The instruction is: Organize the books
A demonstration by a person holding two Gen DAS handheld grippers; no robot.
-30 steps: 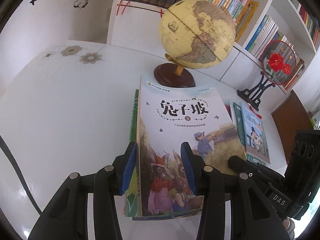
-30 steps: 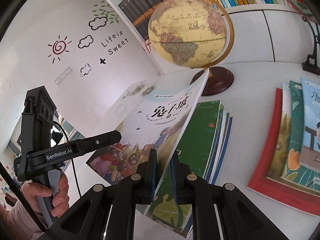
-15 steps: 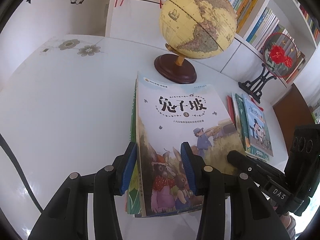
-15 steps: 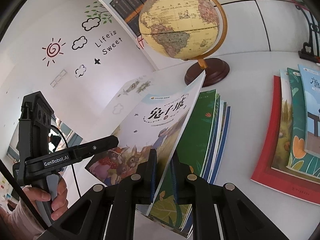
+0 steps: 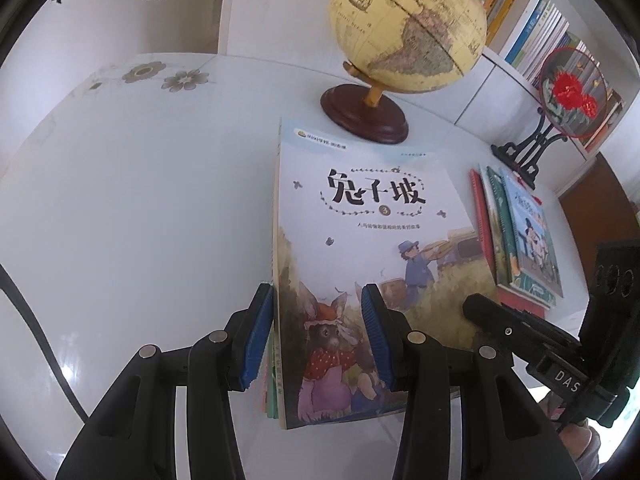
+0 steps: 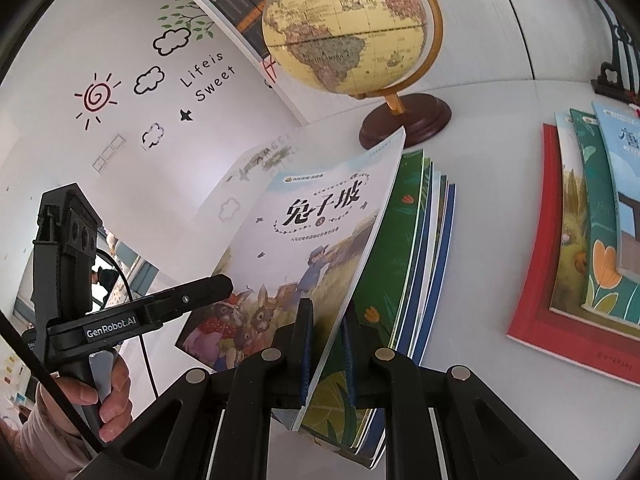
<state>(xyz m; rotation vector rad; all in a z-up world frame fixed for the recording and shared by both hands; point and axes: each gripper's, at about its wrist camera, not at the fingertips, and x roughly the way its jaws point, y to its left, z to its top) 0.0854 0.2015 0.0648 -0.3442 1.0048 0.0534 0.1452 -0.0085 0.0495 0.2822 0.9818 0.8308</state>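
The rabbit book (image 5: 372, 240) carries the title 兔子坡 with a circled 3 under it on its cover. The wall (image 6: 132, 128) bears the words "Lifeis Sweet" beside a drawn sun and clouds. The left gripper (image 6: 216, 288) is labelled "GenRobot.AI", and the right gripper (image 5: 474, 308) shows "DAS"; lettering on the globe (image 5: 408, 24) is too small to read.

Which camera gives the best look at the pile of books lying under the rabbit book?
The right wrist view. There the stack lies exposed beside the tilted rabbit book, showing a green cover and staggered blue and white edges. In the left wrist view the rabbit book covers the stack, leaving only a thin strip of edges along its left side.
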